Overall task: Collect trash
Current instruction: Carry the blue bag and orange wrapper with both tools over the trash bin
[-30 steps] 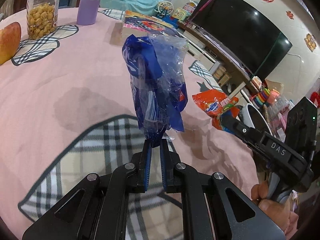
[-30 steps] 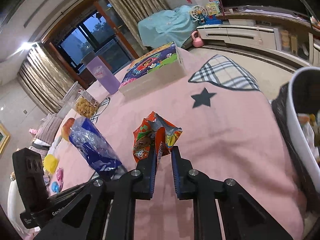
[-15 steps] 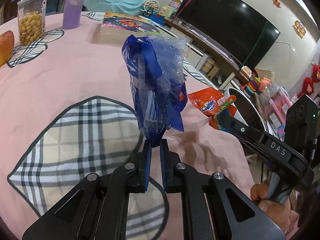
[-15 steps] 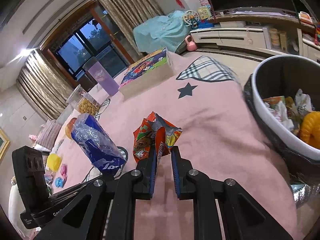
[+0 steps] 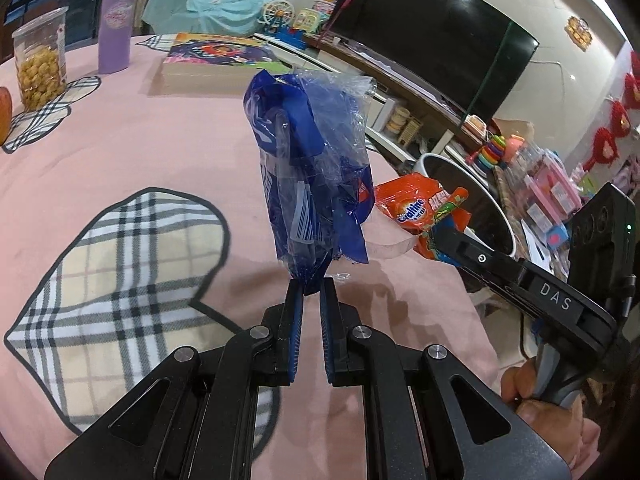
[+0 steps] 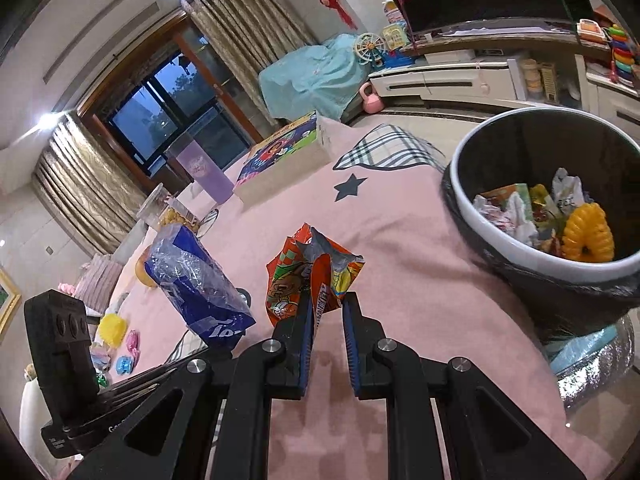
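Observation:
My left gripper (image 5: 311, 289) is shut on a crumpled blue and clear plastic wrapper (image 5: 310, 168) and holds it upright above the pink tablecloth (image 5: 160, 152). The wrapper also shows in the right wrist view (image 6: 196, 280). My right gripper (image 6: 327, 308) is shut on an orange snack packet (image 6: 310, 276), which shows in the left wrist view (image 5: 416, 210) to the right of the blue wrapper. A round black-lined trash bin (image 6: 500, 240) with several pieces of trash inside stands just past the table's edge, to the right of the packet; its rim shows in the left wrist view (image 5: 486, 200).
On the table's far side stand a colourful flat box (image 5: 220, 60), a purple tumbler (image 5: 116, 28), a jar of yellow snacks (image 5: 38, 64) and a piece of fruit (image 5: 4, 114). A TV (image 5: 432, 36) and toy shelves lie beyond the table.
Both grippers have carried their wrappers toward the table's edge. The trash bin has come fully into the right wrist view, and closer in the left.

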{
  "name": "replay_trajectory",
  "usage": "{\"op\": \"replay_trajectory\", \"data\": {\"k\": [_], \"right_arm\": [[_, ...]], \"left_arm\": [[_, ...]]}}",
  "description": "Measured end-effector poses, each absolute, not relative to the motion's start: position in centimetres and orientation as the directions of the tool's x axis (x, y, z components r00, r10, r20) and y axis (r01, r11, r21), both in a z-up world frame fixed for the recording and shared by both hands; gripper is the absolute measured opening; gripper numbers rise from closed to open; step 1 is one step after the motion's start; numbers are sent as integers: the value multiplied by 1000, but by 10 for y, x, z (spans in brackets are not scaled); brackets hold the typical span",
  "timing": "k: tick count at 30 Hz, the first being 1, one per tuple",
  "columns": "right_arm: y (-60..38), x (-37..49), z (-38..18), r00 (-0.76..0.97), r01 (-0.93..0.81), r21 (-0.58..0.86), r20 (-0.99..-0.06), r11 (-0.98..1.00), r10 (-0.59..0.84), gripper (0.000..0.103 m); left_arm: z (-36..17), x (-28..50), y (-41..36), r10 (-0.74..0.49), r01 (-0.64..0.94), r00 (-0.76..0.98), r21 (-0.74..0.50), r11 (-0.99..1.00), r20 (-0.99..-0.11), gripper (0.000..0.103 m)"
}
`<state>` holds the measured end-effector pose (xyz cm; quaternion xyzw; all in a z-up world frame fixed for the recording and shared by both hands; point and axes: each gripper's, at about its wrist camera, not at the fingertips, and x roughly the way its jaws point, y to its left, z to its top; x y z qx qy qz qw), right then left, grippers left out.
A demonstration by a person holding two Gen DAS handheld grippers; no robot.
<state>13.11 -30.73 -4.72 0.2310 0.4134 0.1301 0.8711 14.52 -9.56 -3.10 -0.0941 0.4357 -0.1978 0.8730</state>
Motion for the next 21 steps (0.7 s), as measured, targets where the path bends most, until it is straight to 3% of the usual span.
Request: {"op": "replay_trajectory", "data": {"k": [21], "right_arm": [[-362, 104, -37, 689, 47, 527, -632, 848, 355, 15]], "left_arm": [[-20, 136, -162, -462, 393, 504, -282, 875, -729, 8]]}}
